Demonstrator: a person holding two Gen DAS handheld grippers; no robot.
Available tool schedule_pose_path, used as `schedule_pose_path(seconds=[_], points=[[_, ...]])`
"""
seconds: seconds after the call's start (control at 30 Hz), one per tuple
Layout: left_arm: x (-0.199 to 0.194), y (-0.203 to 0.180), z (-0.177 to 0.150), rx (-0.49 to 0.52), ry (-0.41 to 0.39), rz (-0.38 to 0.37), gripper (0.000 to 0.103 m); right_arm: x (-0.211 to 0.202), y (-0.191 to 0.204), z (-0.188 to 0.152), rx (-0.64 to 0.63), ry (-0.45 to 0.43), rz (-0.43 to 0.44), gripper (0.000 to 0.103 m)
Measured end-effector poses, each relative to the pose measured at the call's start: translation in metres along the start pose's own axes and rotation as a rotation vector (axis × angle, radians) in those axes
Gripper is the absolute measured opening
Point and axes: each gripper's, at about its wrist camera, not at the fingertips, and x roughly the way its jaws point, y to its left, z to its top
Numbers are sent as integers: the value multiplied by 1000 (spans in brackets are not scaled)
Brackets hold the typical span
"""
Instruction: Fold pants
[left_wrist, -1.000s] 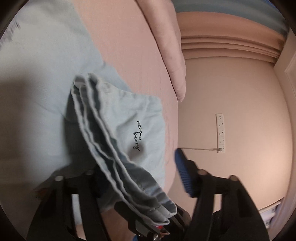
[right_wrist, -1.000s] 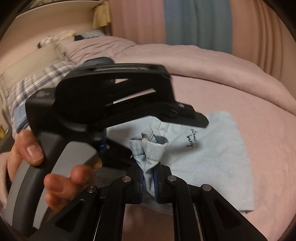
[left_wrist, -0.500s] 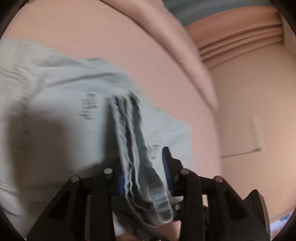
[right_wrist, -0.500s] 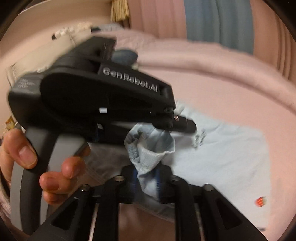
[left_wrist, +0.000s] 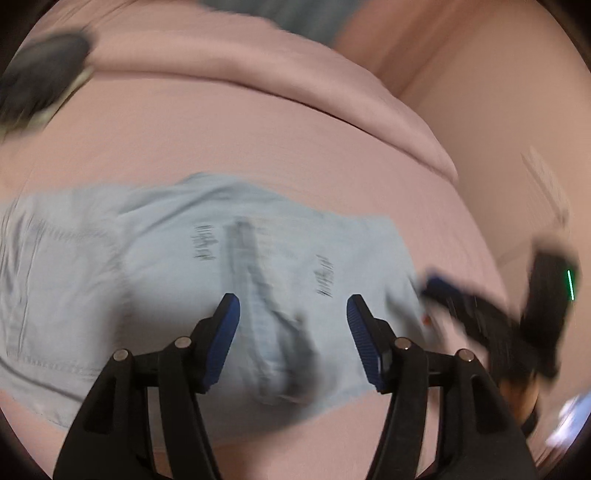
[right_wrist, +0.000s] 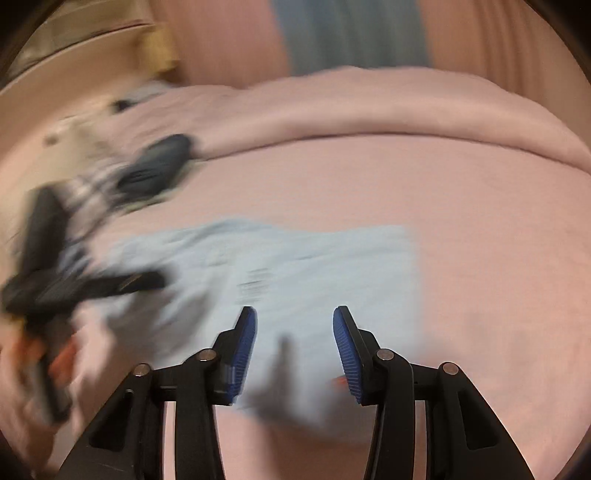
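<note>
The big pink bed (right_wrist: 480, 258) fills both views, with a thick pink blanket (right_wrist: 406, 107) rolled along its far side. A dark blurry thing (right_wrist: 155, 166) lies near the checked bedding on the left.

The light blue pants (left_wrist: 147, 280) lie flat on the bed. They make a wide patch that runs left to right across both views, so the long way goes sideways to the jaws. In the left view a bunched ridge of cloth (left_wrist: 269, 332) stands up from the patch and points away from the camera.

The left gripper (left_wrist: 293, 308) is wide open and holds nothing. The ridge sits right between its jaws, just under them. The right gripper (right_wrist: 294, 321) is wide open too, empty, over the near edge of the pants.

The picture is blurry, so small folds are hard to see. The left gripper looks nearer to the ridge, so it seems the better one to flatten or grab it next.
</note>
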Motion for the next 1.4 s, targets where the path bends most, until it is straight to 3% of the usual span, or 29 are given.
schedule_pose_path(seconds=[0.07,0.17,0.23,0.3,0.4,0.43,0.47,0.53,0.6,0.8,0.93,0.97,1.03,1.13,1.17,1.23,1.3,1.4], points=[[5,-28,-2,127,4,6,60,11,-14,17,20,1,-47,36],[17,-54,-5,220,36,-64,60,30,-18,39,21,21,-127,35],[31,-60,-5,236,63,-108,61,35,-16,47,17,18,-124,35],[43,-54,-9,216,80,-73,60,39,-23,49,5,24,-123,35],[68,-22,-9,125,115,67,56,56,-25,45,-2,85,-119,33],[70,-6,-10,75,120,81,50,63,-27,43,-5,111,-126,30],[67,5,-11,45,113,65,37,68,-30,40,-7,133,-133,28],[58,23,-11,-18,113,41,30,73,-34,37,5,150,-124,23],[46,33,-19,-70,112,7,29,79,-30,44,17,146,-128,23],[36,33,-34,-44,81,27,29,50,-26,53,66,81,-137,23],[29,38,-34,-83,83,-11,29,6,-10,17,43,58,-106,23],[27,39,-35,-85,83,-19,29,2,-9,3,39,83,-103,23],[24,40,-35,-85,81,-26,29,9,-1,-35,-16,218,-119,23],[13,35,-33,-81,58,8,29,-2,18,-51,-150,222,-184,22],[8,38,-34,-75,45,57,37,-7,23,-46,-148,242,-196,23],[4,40,-32,-93,40,102,44,-16,32,-30,-125,214,-101,23],[-6,51,-36,-148,28,59,44,-17,48,-11,-137,176,32,23],[-27,49,-43,-136,-11,47,44,7,72,9,-192,168,81,23]])
